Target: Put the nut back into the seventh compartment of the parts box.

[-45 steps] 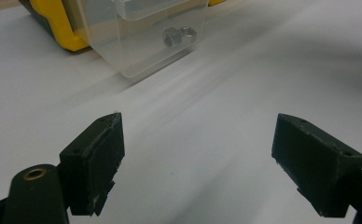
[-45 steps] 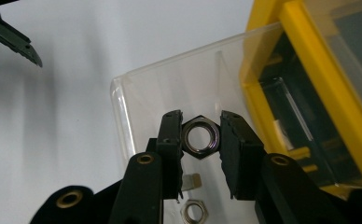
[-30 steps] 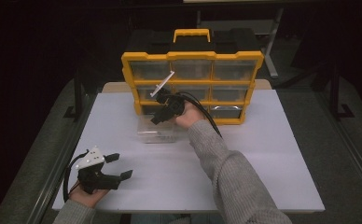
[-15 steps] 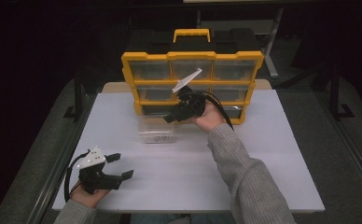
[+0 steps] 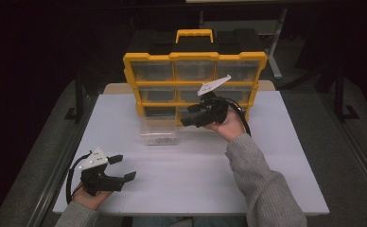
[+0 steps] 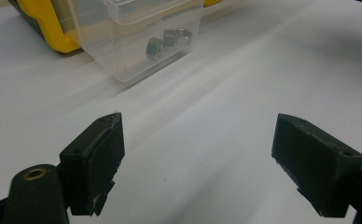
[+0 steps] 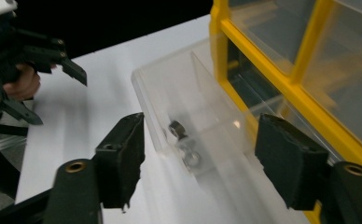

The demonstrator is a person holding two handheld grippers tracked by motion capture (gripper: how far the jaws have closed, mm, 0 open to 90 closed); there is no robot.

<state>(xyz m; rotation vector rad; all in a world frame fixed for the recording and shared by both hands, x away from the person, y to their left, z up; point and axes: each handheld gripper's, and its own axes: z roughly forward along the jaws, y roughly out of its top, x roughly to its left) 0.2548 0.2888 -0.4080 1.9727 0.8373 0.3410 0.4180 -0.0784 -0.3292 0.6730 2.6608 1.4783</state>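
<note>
Here, clear drawer point(image 5: 159, 131) w/ nuts point(image 6: 167, 41) on white counter point(image 5: 266, 156), no legible labels, right gripper point(image 5: 191, 117) jaws just opening, empty, left gripper point(image 5: 123, 167) jaws released.

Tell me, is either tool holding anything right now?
Nothing is held. The right tool has just been opening beside the clear drawer; the left tool is open.

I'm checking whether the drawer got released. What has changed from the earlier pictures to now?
The right gripper has drawn away to the right from the clear drawer, and its jaws have just been opening with nothing between them; the drawer sits free on the table. The left gripper stayed open near the front edge, and the yellow organizer and drawer kept their places.
</note>
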